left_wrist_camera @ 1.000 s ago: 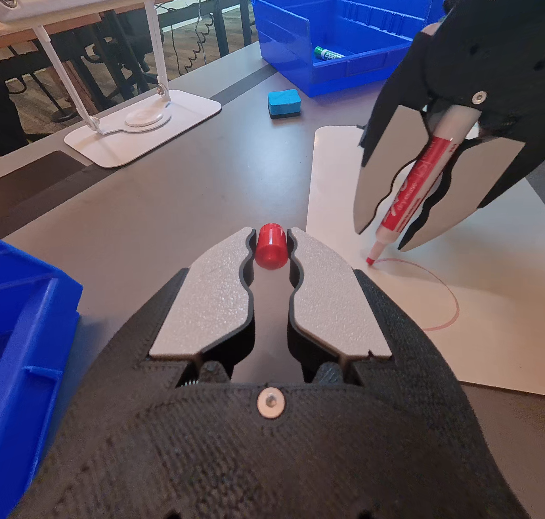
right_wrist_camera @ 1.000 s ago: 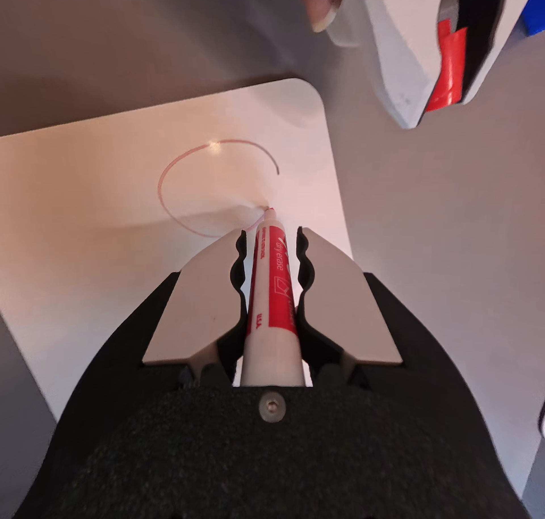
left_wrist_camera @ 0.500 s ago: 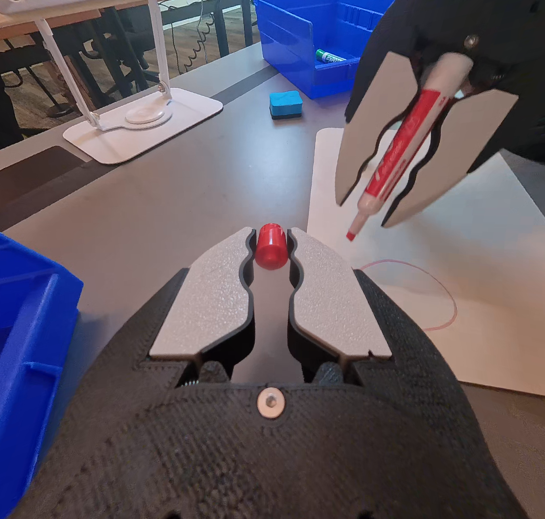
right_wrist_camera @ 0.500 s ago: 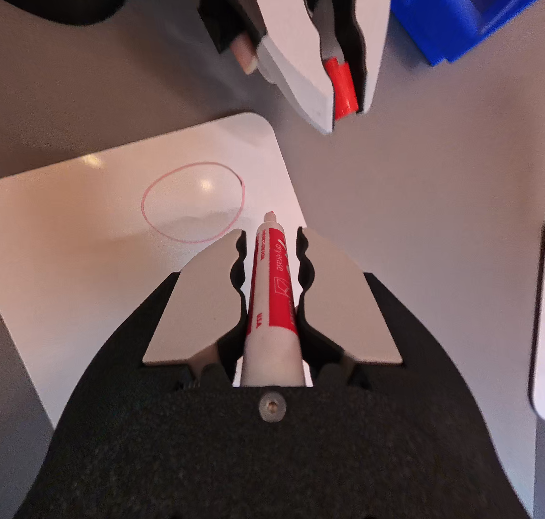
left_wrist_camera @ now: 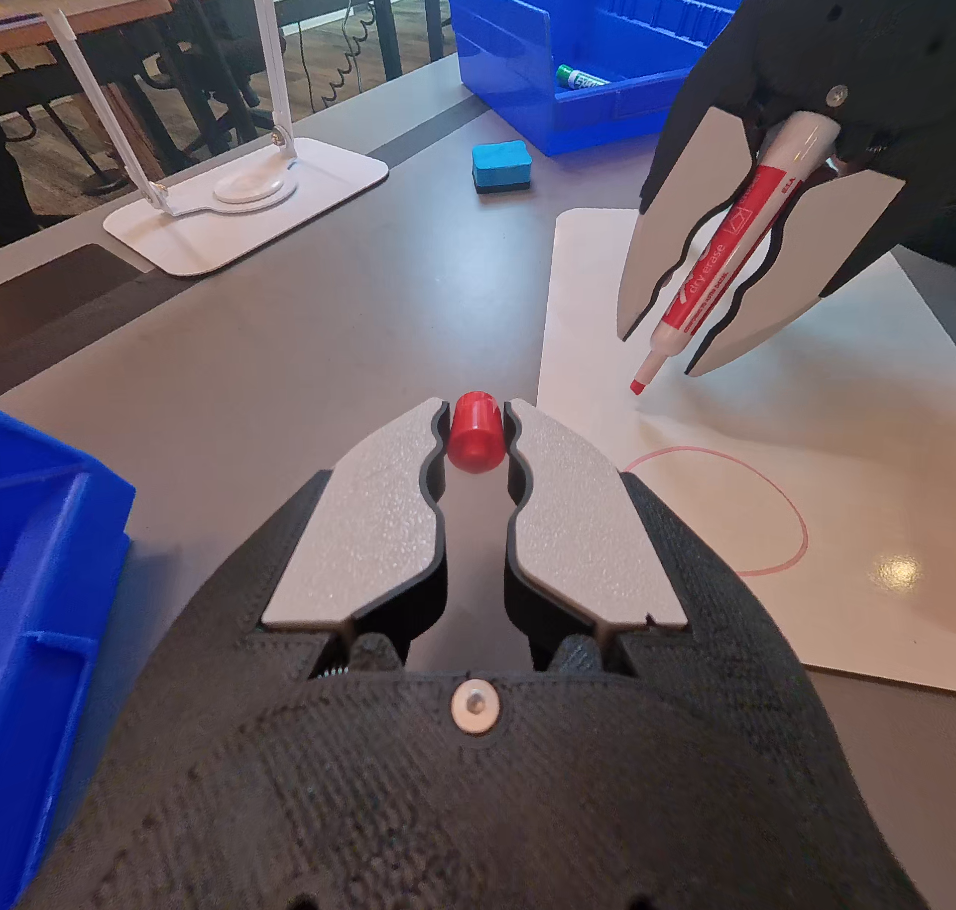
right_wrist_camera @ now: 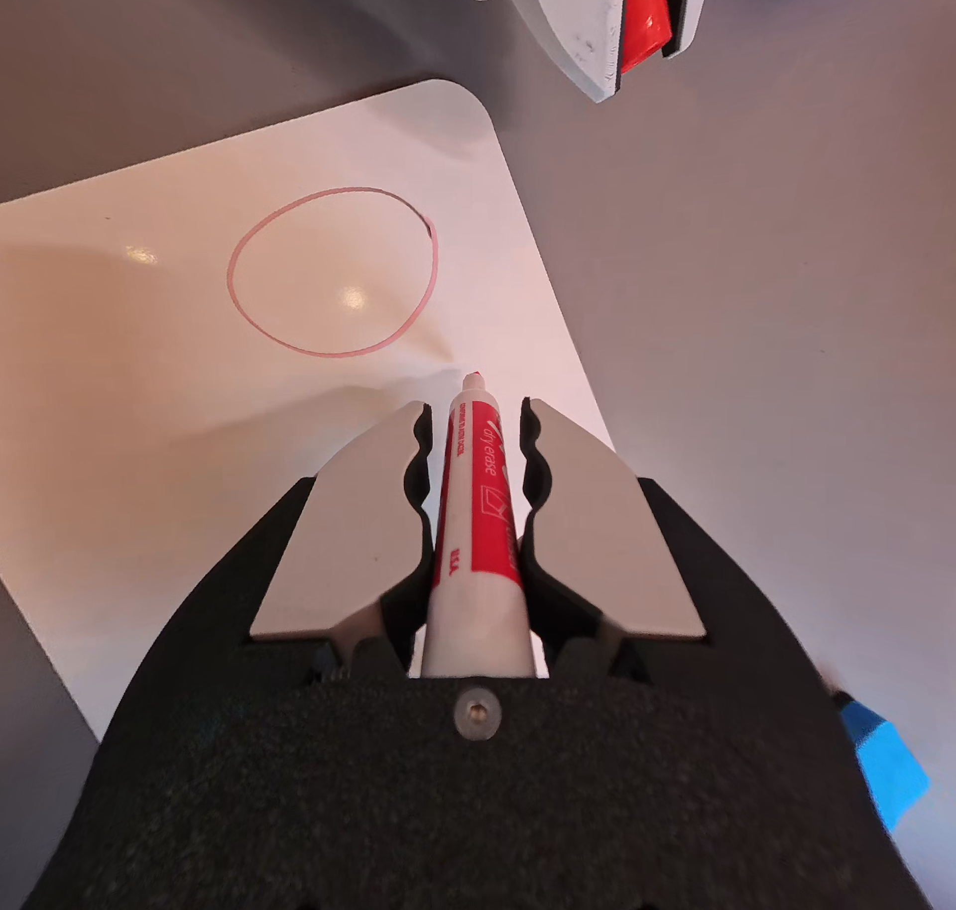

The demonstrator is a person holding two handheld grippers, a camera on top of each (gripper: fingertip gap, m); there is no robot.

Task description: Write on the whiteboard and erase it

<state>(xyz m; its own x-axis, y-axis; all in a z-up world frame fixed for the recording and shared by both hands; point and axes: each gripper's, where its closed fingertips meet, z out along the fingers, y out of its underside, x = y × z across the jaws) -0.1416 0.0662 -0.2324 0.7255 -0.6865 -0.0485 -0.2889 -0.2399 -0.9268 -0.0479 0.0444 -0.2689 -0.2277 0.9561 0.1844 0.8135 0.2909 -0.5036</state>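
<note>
**Circle closed, pen lifted clear**

Whiteboard [right_wrist_camera: 129, 419] flat on the grey table [left_wrist_camera: 310, 342], now bearing a complete red circle [right_wrist_camera: 331, 269] near its rounded corner; a second ago the loop still open with the tip on the surface, half a second ago the tip already raised; now carried further off the line toward the board's edge, hanging above it without contact.

Writing half of the task judged done; capping likely next, then the erasing; blue eraser [left_wrist_camera: 501, 166] waiting on the table between the board and the far blue bin [left_wrist_camera: 517, 83], untouched.

Right gripper [right_wrist_camera: 476, 409] clamped on the red marker [right_wrist_camera: 478, 513], barrel gripped low in the jaws and nib [left_wrist_camera: 637, 386] pointing down and toward the left gripper [left_wrist_camera: 475, 409]; that one pinching the red cap [left_wrist_camera: 475, 438] at its fingertips, unmoved across the three moments, held just beside the board's edge.

Marker label: red band with white printing along the barrel, legible but left unquoted; a green-capped marker [left_wrist_camera: 579, 77] in the far bin also labelled; no brand mark seen on eraser, bins or the white lamp base [left_wrist_camera: 243, 213].
</note>
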